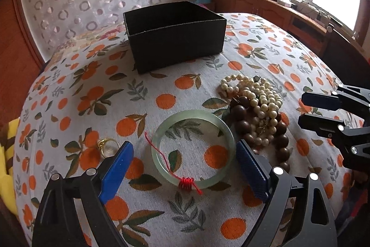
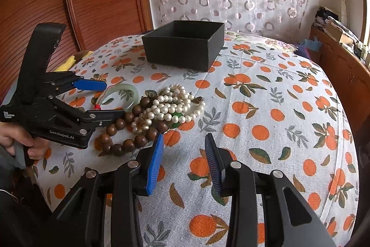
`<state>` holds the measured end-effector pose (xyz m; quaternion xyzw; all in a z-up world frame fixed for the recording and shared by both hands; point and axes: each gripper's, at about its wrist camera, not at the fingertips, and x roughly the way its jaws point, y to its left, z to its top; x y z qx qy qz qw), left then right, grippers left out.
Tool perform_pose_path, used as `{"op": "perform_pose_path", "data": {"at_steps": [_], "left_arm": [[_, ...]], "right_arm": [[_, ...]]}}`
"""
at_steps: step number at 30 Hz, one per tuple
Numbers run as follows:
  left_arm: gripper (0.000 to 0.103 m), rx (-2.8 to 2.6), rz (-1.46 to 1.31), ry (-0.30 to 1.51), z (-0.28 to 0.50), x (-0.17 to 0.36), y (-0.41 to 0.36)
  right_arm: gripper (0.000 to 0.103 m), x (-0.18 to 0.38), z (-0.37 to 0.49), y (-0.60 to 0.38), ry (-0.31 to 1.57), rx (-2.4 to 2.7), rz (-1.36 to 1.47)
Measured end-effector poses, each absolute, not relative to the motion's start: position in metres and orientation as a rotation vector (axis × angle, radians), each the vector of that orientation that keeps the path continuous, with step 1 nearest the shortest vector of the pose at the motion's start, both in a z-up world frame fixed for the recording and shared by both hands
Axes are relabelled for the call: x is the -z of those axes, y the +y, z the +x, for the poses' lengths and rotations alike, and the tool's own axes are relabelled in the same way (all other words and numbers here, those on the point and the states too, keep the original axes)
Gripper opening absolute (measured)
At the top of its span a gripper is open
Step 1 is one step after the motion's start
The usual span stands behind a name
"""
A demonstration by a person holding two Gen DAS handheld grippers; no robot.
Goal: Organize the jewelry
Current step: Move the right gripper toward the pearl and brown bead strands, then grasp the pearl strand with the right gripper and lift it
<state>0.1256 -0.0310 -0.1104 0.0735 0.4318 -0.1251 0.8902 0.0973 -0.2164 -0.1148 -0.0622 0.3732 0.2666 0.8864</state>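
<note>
While the left tool [image 1: 185, 168] tilts down, spread wide around the jade bangle [image 1: 193, 149] without touching, the right tool [image 2: 183, 161] hovers half-open, empty, just behind the pearl necklace [image 2: 171, 105].

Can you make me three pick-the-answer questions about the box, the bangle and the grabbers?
1. Where is the bangle?
A. In the box
B. On the cloth between the left gripper's fingers
C. On the windowsill

2. What colour is the thread wound on the bangle?
A. Red
B. Blue
C. White

3. What is the right gripper doing?
A. Pinching the pearls
B. Holding the box
C. Open, holding nothing

Answers:
1. B: the bangle lies flat on the cloth, with the left gripper open around it and the pads not touching it; the box sits farther back.
2. A: a red coil wraps the near side, with a loose red tail.
3. C: only cloth shows between its pads, and the pearls lie beyond them.
</note>
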Motion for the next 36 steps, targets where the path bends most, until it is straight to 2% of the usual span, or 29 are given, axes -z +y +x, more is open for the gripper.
{"op": "perform_pose_path", "data": {"at_steps": [2,4,6,23,25,27,28,29,30,36], "left_arm": [[0.082,0.258,0.149,0.892,0.124,0.11,-0.03],[0.073,0.25,0.141,0.882,0.123,0.109,-0.028],[0.071,0.243,0.131,0.88,0.124,0.108,-0.026],[0.07,0.239,0.131,0.879,0.124,0.109,-0.027],[0.07,0.24,0.131,0.879,0.124,0.109,-0.026],[0.07,0.24,0.13,0.879,0.124,0.109,-0.026],[0.069,0.239,0.127,0.878,0.124,0.108,-0.026],[0.069,0.242,0.123,0.878,0.124,0.108,-0.025],[0.069,0.245,0.119,0.877,0.124,0.108,-0.025],[0.069,0.258,0.106,0.849,0.116,0.102,-0.022]], "right_arm": [[0.039,0.115,0.097,-0.217,0.776,-0.551,-0.13],[0.039,0.115,0.098,-0.214,0.782,-0.552,-0.135],[0.039,0.115,0.101,-0.212,0.786,-0.553,-0.134],[0.042,0.115,0.144,-0.174,0.882,-0.612,-0.097],[0.039,0.115,0.144,-0.174,0.878,-0.613,-0.098],[0.022,0.112,0.144,-0.173,0.864,-0.618,-0.101],[0.019,0.109,0.144,-0.174,0.856,-0.621,-0.098],[0.005,0.106,0.144,-0.175,0.847,-0.623,-0.095],[0.0,0.104,0.144,-0.174,0.844,-0.622,-0.099],[0.0,0.088,0.143,-0.179,0.796,-0.632,-0.112]]}}
